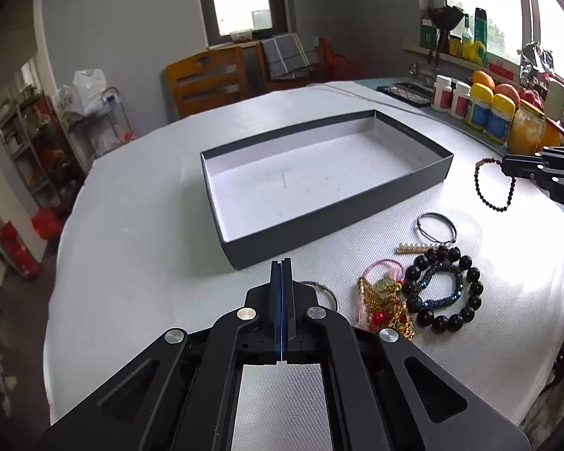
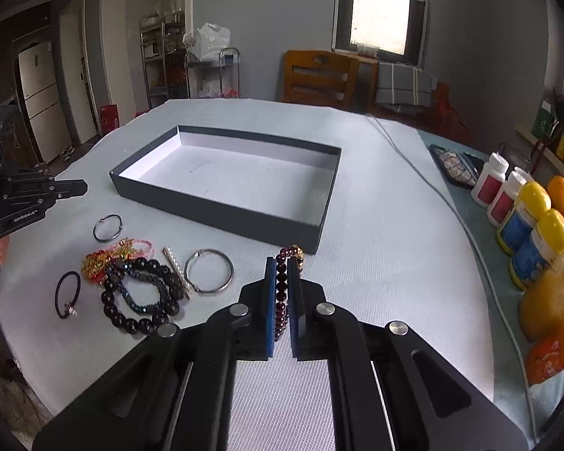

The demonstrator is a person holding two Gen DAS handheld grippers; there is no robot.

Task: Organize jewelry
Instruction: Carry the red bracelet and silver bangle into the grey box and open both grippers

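A shallow dark grey box [image 1: 357,210] with a white inside sits empty on the white table; it also shows in the right wrist view [image 2: 222,218]. My right gripper [image 2: 281,263] is shut on a dark red bead bracelet [image 2: 281,293] and holds it above the table, near the box's front right corner. From the left wrist view the bracelet [image 1: 479,188] hangs from the right gripper [image 1: 507,163]. My left gripper [image 1: 281,263] is shut and empty, just short of the box's near wall. A pile of jewelry lies on the table: a large black bead bracelet [image 2: 143,293], gold chains [image 2: 96,263], a metal ring [image 2: 208,270].
Pill bottles [image 2: 522,210], fruit and jars line the table's right edge. A cable [image 2: 425,176] runs across the table right of the box. A black hair tie [image 2: 67,295], a small ring [image 2: 107,227] and a pearl hairpin [image 2: 175,263] lie by the pile. Chairs stand behind the table.
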